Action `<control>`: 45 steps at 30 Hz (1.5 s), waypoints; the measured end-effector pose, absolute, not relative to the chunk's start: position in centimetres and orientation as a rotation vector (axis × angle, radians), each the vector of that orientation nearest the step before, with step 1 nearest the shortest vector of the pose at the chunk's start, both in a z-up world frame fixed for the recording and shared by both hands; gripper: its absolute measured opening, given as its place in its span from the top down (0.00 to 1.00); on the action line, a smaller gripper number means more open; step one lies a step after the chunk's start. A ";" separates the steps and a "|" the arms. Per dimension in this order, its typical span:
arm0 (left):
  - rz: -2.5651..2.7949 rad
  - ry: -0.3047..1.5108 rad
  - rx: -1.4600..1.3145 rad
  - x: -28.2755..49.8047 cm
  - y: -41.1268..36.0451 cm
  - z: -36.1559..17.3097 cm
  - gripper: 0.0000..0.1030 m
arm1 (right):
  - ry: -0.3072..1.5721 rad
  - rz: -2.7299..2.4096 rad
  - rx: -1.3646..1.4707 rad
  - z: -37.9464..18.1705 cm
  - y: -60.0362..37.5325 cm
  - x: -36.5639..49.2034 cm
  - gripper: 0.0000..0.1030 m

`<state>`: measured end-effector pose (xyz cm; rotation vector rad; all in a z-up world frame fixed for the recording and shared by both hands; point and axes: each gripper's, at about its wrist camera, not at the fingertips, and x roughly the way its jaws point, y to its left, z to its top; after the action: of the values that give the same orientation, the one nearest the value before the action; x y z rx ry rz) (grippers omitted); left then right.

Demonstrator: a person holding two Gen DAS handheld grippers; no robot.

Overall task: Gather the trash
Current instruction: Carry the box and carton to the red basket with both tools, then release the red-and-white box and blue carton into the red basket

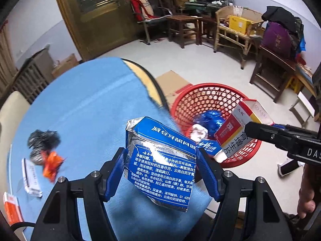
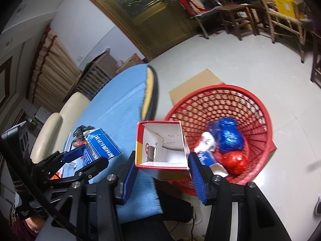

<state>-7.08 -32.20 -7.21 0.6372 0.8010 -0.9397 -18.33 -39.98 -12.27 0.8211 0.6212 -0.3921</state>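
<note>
My left gripper (image 1: 160, 152) is shut on a blue toothpaste box (image 1: 160, 164), held tilted above the near edge of the table's blue cloth (image 1: 80, 110). My right gripper (image 2: 162, 156) is shut on an open red, white and yellow carton (image 2: 162, 146), its open end facing away from me, beside the rim of a red mesh basket (image 2: 260, 108) on the floor. In the basket lie a crumpled blue bag (image 2: 228, 136), a red ball (image 2: 234, 161) and a white-and-blue tube (image 2: 206, 142). The left gripper with its box (image 2: 102, 146) also shows at the left of the right wrist view.
On the cloth lie a black crumpled bag (image 1: 43, 138), an orange wrapper (image 1: 51, 165), a white box (image 1: 31, 178) and an orange box (image 1: 12, 206). Flat cardboard (image 1: 172, 84) lies behind the basket. Cream chair backs (image 2: 60, 120) stand at the table's far side. Wooden chairs line the far wall.
</note>
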 end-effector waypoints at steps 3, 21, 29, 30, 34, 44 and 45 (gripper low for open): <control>-0.965 0.828 0.631 -6.7 -33.6 -7.6 0.30 | 0.622 -0.420 0.845 -12.9 -40.9 -19.1 0.48; -1.043 0.916 0.572 -6.5 -37.4 -8.0 0.30 | 0.562 -0.520 0.947 -13.2 -43.7 -22.0 0.38; -1.141 0.934 0.461 -6.5 -37.5 -6.0 0.30 | 0.490 -0.579 0.919 -11.4 -43.7 -22.8 0.38; -1.163 0.939 0.428 -6.4 -37.3 -5.5 0.30 | 0.482 -0.584 0.918 -11.2 -43.8 -23.0 0.38; -1.217 0.930 0.327 -6.2 -37.1 -4.1 0.26 | 0.459 -0.598 0.914 -10.4 -44.0 -23.5 0.38; -1.182 0.860 0.360 -6.5 -34.1 -2.7 0.25 | 0.466 -0.577 0.901 -9.9 -43.2 -22.6 0.38; -1.148 0.847 0.379 -6.3 -33.1 -2.7 0.25 | 0.472 -0.573 0.898 -9.8 -43.1 -22.4 0.38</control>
<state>-6.35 -33.10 -2.73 0.3793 0.8465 -1.1478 -22.43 -43.07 -9.81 0.8983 0.4719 -0.5734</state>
